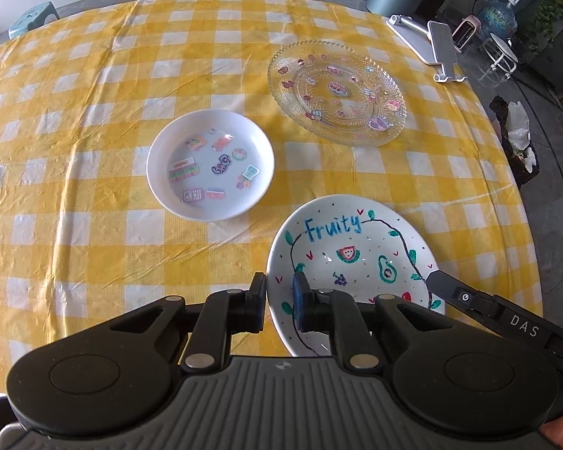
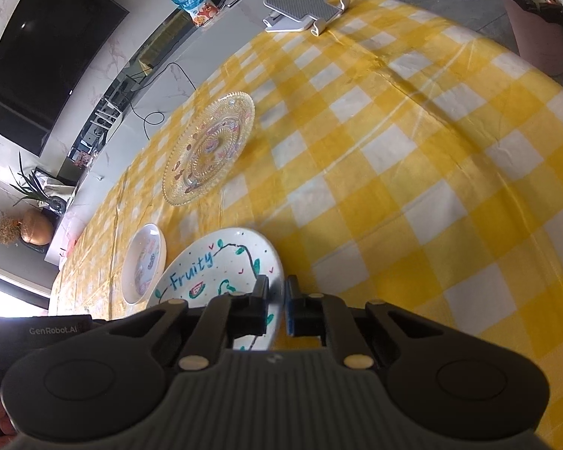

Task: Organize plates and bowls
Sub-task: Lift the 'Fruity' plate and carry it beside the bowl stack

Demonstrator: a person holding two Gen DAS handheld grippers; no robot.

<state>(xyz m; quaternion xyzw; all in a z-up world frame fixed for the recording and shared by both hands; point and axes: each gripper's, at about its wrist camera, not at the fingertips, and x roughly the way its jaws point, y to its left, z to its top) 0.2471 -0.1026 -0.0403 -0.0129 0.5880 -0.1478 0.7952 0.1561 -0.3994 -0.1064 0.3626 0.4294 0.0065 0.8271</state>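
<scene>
Both grippers are seen pinching the same white "Fruity" plate (image 1: 353, 247) by its rim. On the left gripper (image 1: 279, 287), the two fingers are drawn close together across the plate's left edge, one finger outside the rim and the blue-padded one (image 1: 300, 292) inside, over the painted surface. On the right gripper (image 2: 277, 292), the fingers are likewise pressed together on the plate's right edge, with the blue pad (image 2: 291, 307) on the outer side; in the left wrist view this gripper is seen entering from the right, its fingertip lying on the rim beside the painted avocado.

The plate, painted with the blue word, a watermelon slice, grapes and a green vine, is placed at the near right of the table, over the yellow-and-white checked tablecloth (image 1: 94, 225). Whether it is lifted or touching the cloth cannot be told.

Just beyond it, to the left, a white sticker bowl (image 1: 211, 165) is set on the cloth, apart from the plate. Farther away and to the right, a clear glass plate (image 1: 336, 93) with a beaded rim and stickers is laid flat. At the far right edge of the table, a white phone stand (image 1: 429, 43) is seen. Off the table to the right, a bin lined with a black bag (image 2: 536, 18) is visible.
</scene>
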